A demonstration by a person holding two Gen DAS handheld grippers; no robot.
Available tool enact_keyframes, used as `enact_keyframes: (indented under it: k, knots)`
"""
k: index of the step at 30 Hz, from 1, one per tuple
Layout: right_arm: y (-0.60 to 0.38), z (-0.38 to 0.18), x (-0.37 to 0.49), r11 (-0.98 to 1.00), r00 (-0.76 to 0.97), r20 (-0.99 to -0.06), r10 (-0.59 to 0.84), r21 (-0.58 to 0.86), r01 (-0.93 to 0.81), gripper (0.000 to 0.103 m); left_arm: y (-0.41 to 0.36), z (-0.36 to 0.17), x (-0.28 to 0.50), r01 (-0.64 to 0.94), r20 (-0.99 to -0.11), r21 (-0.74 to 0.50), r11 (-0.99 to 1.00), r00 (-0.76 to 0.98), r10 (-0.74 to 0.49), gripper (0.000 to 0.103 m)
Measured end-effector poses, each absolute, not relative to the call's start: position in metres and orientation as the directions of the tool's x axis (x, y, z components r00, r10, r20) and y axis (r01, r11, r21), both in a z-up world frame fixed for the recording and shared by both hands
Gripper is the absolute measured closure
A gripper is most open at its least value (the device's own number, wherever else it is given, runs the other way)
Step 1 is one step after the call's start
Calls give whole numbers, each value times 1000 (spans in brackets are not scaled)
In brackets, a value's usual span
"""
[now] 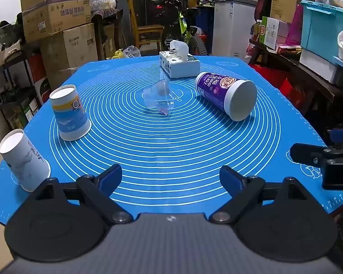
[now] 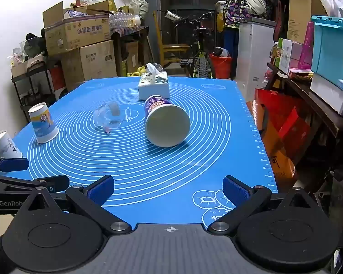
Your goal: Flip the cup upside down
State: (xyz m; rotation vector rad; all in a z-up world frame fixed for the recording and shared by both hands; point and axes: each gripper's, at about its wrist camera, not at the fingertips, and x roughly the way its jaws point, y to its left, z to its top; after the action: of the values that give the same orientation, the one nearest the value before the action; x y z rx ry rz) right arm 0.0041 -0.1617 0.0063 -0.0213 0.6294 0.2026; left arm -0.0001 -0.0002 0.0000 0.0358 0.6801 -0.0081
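While both tools hover at the near edge of the blue mat [image 1: 171,150], each with its jaws spread wide and nothing between them, a broad stretch of bare mat lies ahead of them. Far left of the left gripper [image 1: 170,180], a white paper cup [image 1: 25,159] stands mouth-down right at the mat's left edge; its writing is too small to read. Just beyond it, a blue-and-yellow paper cup [image 1: 69,114] also stands inverted, near that same edge. Straight ahead of the left gripper, at the centre of the rings, a clear plastic cup [image 1: 159,97] lies tipped over, its direction hard to tell through the transparency. Behind it sits a tissue box [image 1: 179,65] near the far edge. Ahead of the right gripper [image 2: 168,189], the purple cup [image 2: 164,119] lies on its side, long axis running away from the tool, white flat end facing the tool; its printed characters are not legible. Printed rulers run along the mat's right edge. "GenRobo" shows on the left tool's body in the right view
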Motion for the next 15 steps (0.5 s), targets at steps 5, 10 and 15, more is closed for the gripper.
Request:
enact_keyframes:
  k: [5, 10, 15]
  knots:
    - [-162, 6, 4, 980, 788, -588, 181, 40, -195, 2, 0, 0, 0, 18, -627, 32, 999, 779, 6, 11]
    - [-160, 7, 4, 979, 788, -588, 183, 37, -199, 2, 0, 0, 0, 19, -628, 30, 999, 778, 4, 11]
    - [-160, 7, 4, 979, 787, -589, 182, 36, -199, 2, 1, 0, 1, 17, -628, 30, 999, 778, 5, 11]
